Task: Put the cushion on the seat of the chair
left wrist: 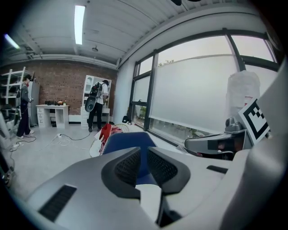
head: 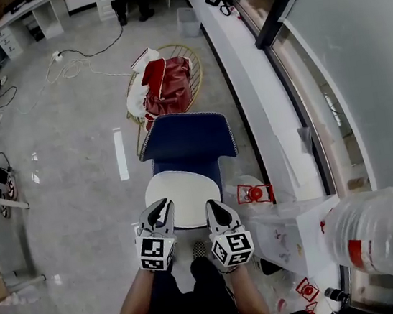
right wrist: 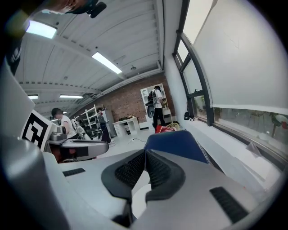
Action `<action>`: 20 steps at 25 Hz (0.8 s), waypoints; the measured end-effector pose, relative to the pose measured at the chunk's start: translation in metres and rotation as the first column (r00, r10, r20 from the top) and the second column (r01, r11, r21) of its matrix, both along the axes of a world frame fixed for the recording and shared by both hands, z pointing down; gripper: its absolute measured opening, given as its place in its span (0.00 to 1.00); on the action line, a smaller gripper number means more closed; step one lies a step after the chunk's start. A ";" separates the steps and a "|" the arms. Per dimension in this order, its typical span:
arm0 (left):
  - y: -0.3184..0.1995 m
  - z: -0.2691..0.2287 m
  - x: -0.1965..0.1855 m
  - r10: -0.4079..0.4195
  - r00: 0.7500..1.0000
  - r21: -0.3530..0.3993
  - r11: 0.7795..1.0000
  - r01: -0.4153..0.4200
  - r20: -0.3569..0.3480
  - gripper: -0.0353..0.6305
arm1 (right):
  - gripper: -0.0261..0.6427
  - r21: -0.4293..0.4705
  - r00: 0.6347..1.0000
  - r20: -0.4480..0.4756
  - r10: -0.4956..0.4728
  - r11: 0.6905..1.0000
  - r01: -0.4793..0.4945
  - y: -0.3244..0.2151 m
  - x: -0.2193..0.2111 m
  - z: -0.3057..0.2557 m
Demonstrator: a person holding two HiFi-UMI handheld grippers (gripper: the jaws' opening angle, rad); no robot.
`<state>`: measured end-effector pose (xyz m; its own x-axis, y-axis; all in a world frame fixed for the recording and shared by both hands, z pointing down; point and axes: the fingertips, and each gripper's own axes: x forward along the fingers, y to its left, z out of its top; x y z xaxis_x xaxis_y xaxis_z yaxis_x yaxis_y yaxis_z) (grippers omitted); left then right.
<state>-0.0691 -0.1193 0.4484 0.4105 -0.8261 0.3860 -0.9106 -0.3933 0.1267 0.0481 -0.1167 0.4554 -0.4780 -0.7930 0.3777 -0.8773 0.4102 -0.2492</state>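
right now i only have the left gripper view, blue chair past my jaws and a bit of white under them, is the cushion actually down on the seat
Observer: Yes. In the head view the white cushion lies flat on the seat of the blue chair.
Operator: ok and is the right gripper carrying anything
Observer: No. The right gripper has its jaws together with nothing between them.
Operator: anything next to the chair i should mind
Observer: A small red object sits low down, close by the chair's right side.
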 end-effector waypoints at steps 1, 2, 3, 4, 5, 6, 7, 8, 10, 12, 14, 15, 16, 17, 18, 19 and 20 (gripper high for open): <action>0.002 -0.009 0.002 0.003 1.000 0.010 1.000 -0.003 -0.002 0.13 | 0.09 0.014 1.000 0.000 0.001 1.000 -0.001 0.001 0.001 -0.009; 0.003 -0.017 0.005 0.007 1.000 0.020 1.000 -0.007 -0.001 0.13 | 0.09 0.029 1.000 -0.001 0.002 1.000 -0.002 0.001 0.002 -0.018; 0.004 -0.025 0.007 0.011 1.000 0.030 0.999 -0.011 -0.001 0.13 | 0.09 0.045 1.000 -0.004 0.004 0.999 -0.004 0.002 0.003 -0.027; 0.005 -0.033 0.010 0.015 1.000 0.043 0.999 -0.015 0.000 0.13 | 0.09 0.062 1.000 -0.007 0.007 0.998 -0.007 0.002 0.005 -0.035; 0.006 -0.040 0.012 0.020 1.000 0.057 0.998 -0.020 0.001 0.13 | 0.09 0.078 1.000 -0.009 0.011 0.997 -0.010 0.002 0.007 -0.043; 0.007 -0.048 0.015 0.025 1.000 0.072 0.997 -0.025 0.003 0.13 | 0.09 0.093 1.000 -0.011 0.014 0.996 -0.013 0.002 0.008 -0.051; 0.008 -0.055 0.017 0.030 1.000 0.085 0.996 -0.030 0.006 0.13 | 0.09 0.108 1.000 -0.012 0.017 0.994 -0.015 0.003 0.009 -0.059; 0.009 -0.062 0.019 0.034 0.999 0.095 0.995 -0.034 0.009 0.13 | 0.09 0.122 1.000 -0.013 0.019 0.992 -0.017 0.004 0.010 -0.066; 0.011 -0.074 0.021 0.032 0.999 0.113 0.993 -0.034 0.016 0.12 | 0.09 0.148 1.000 -0.018 0.024 0.989 -0.021 0.007 0.013 -0.082; 0.014 -0.087 0.023 0.029 1.000 0.138 0.990 -0.031 0.012 0.10 | 0.09 0.171 0.999 -0.020 0.032 0.985 -0.028 0.011 0.015 -0.095; 0.016 -0.102 0.027 0.036 0.999 0.163 0.986 -0.035 -0.001 0.10 | 0.09 0.191 0.999 -0.015 0.044 0.981 -0.040 0.015 0.020 -0.106; 0.018 -0.108 0.030 0.044 0.999 0.174 0.984 -0.043 -0.006 0.09 | 0.09 0.200 0.999 -0.011 0.051 0.979 -0.048 0.016 0.023 -0.111; 0.019 -0.114 0.034 0.053 0.999 0.184 0.982 -0.051 -0.007 0.09 | 0.09 0.208 0.998 -0.006 0.058 0.977 -0.056 0.018 0.026 -0.115; 0.021 -0.118 0.037 0.060 0.998 0.195 0.979 -0.058 -0.005 0.09 | 0.09 0.214 0.998 -0.001 0.065 0.975 -0.063 0.020 0.029 -0.119; 0.023 -0.120 0.039 0.064 0.998 0.204 0.977 -0.063 0.000 0.09 | 0.09 0.220 0.998 0.003 0.070 0.973 -0.069 0.022 0.031 -0.123; 0.024 -0.122 0.039 0.064 0.998 0.210 0.976 -0.064 0.006 0.08 | 0.09 0.226 0.997 0.006 0.074 0.971 -0.073 0.023 0.032 -0.126; 0.025 -0.124 0.039 0.063 0.998 0.216 0.974 -0.063 0.009 0.08 | 0.09 0.233 0.997 0.009 0.075 0.970 -0.075 0.025 0.032 -0.130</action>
